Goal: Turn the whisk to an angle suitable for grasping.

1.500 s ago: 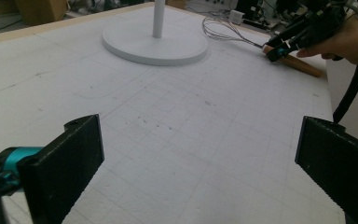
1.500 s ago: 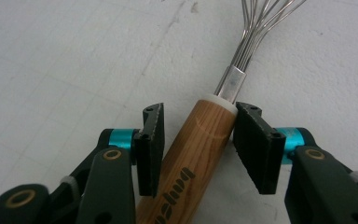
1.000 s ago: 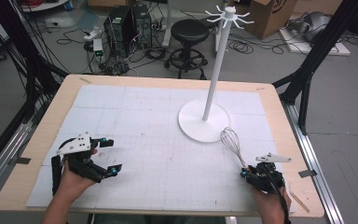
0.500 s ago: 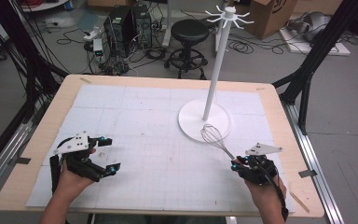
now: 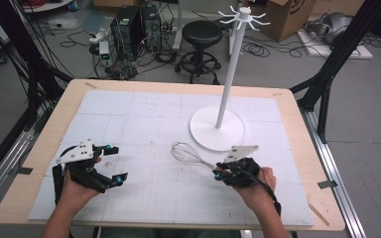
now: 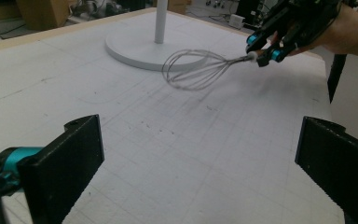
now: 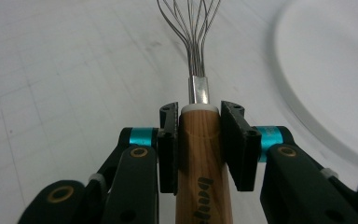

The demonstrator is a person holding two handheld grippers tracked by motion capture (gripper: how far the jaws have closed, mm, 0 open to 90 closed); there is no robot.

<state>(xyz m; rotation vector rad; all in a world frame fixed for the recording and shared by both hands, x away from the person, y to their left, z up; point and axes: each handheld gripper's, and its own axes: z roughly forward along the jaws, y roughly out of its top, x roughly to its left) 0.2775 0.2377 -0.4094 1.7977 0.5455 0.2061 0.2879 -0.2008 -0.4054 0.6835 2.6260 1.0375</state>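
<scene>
A wire whisk (image 5: pixel 187 153) with a wooden handle (image 7: pixel 204 154) is held just above the white mat, its wires pointing toward the table's middle. My right gripper (image 5: pixel 220 173) is shut on that handle near the metal collar, both pads pressed against the wood (image 7: pixel 200 135). In the left gripper view the whisk (image 6: pixel 200 70) hangs ahead beside the other hand. My left gripper (image 5: pixel 114 162) rests at the front left of the mat with its jaws wide apart and nothing between them (image 6: pixel 200 158). A white stand (image 5: pixel 217 128) with a tall pole and hooks on top rises behind the whisk.
The round base of the stand (image 6: pixel 144 46) lies close to the whisk's wires. The wooden table edge (image 5: pixel 307 129) frames the white gridded mat (image 5: pixel 144 124). A black stool (image 5: pixel 201 34) and cables sit on the floor beyond the table.
My right gripper has carried the whisk leftward, away from the stand's base toward the middle of the mat. The left gripper has barely moved.
</scene>
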